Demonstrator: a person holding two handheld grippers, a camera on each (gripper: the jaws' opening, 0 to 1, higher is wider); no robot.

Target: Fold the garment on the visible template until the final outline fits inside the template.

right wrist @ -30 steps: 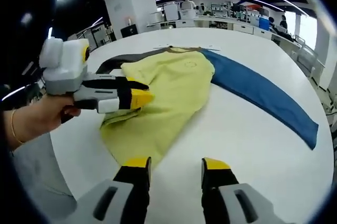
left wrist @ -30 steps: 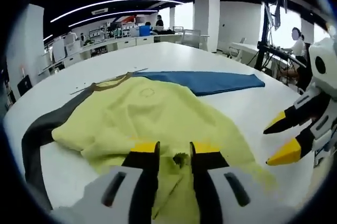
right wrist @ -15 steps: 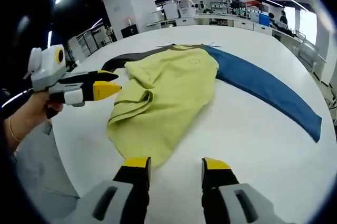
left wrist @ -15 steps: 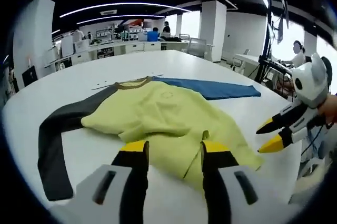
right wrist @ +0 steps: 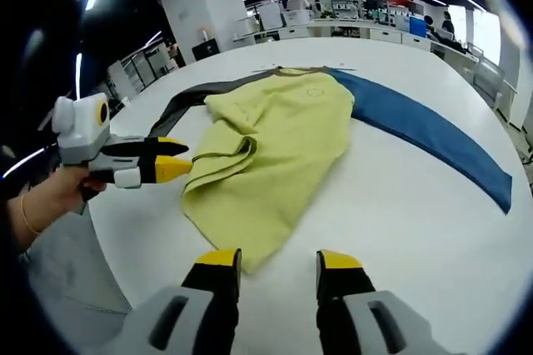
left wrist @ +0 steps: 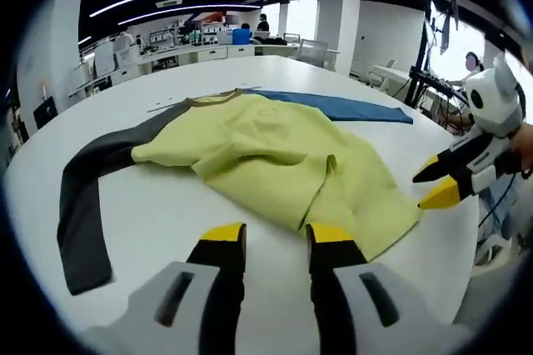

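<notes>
A long-sleeved garment lies on the white table (left wrist: 166, 222). It has a yellow body (left wrist: 275, 155), a dark grey sleeve (left wrist: 83, 197) and a blue sleeve (left wrist: 341, 107). One side of the yellow body (right wrist: 275, 147) is folded over onto itself and rumpled. My left gripper (left wrist: 276, 234) stands open just short of the yellow hem, with nothing between its jaws. In the right gripper view the left gripper (right wrist: 172, 160) hovers beside the folded edge. My right gripper (right wrist: 277, 261) is open at the hem's near corner, holding nothing. In the left gripper view the right gripper (left wrist: 435, 186) is beside the hem.
The blue sleeve (right wrist: 433, 134) stretches toward the table's right edge, and the dark sleeve (right wrist: 200, 92) runs off behind the body. A hand (right wrist: 50, 205) holds the left gripper off the table's rim. Desks, pillars and people fill the room behind.
The left gripper let go of the yellow fabric, opened and drew back from it. The folded side now lies on the body. The right gripper stayed open.
</notes>
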